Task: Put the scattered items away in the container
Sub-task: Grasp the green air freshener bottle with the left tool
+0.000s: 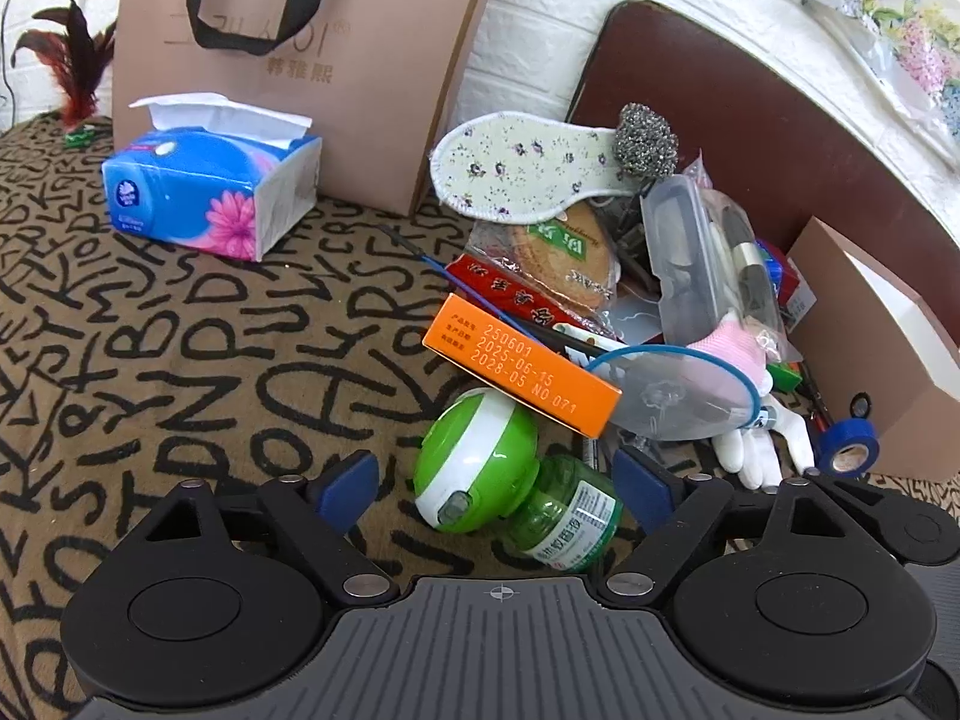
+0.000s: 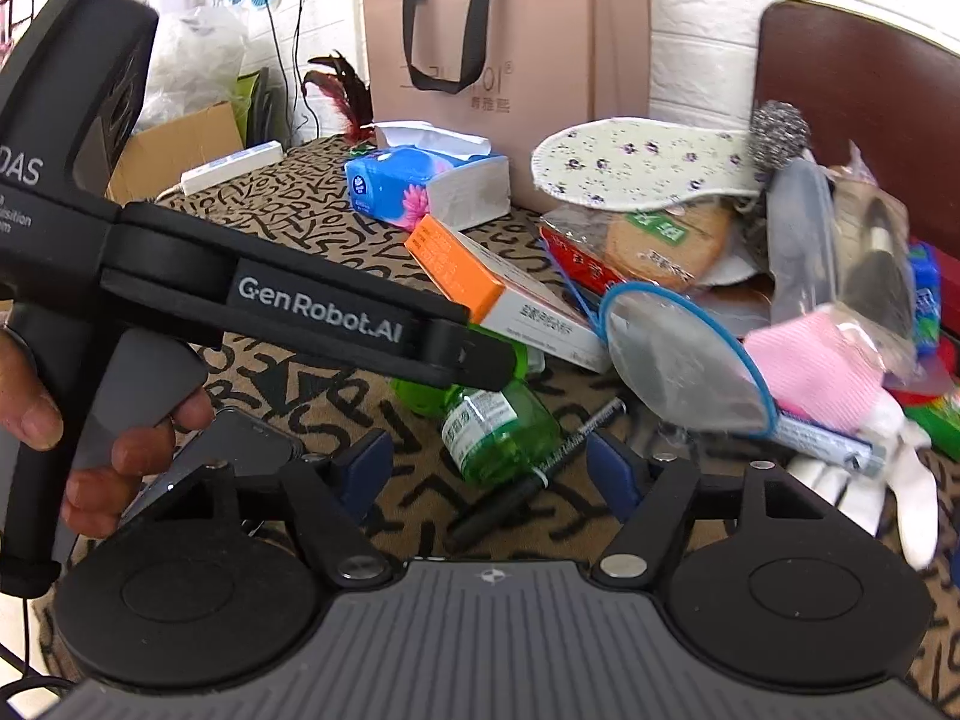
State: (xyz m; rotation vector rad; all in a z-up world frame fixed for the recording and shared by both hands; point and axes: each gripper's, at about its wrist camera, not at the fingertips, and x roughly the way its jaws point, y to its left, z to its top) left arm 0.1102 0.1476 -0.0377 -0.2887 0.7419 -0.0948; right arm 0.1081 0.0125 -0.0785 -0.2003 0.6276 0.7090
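Now the left gripper (image 1: 498,483) is being held with jaws spread wide around the green repellent bottle (image 1: 516,498), which is lying on the patterned cloth (image 1: 180,360) beside the orange box (image 1: 522,375). Meanwhile the right gripper (image 2: 489,471) is being kept agape, nothing grasped, near the pen (image 2: 528,483).

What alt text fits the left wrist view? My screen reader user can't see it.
The open left gripper frames a green mosquito-repellent bottle lying on a letter-patterned cloth, under an orange box at the edge of a clutter pile; a tissue pack sits behind.
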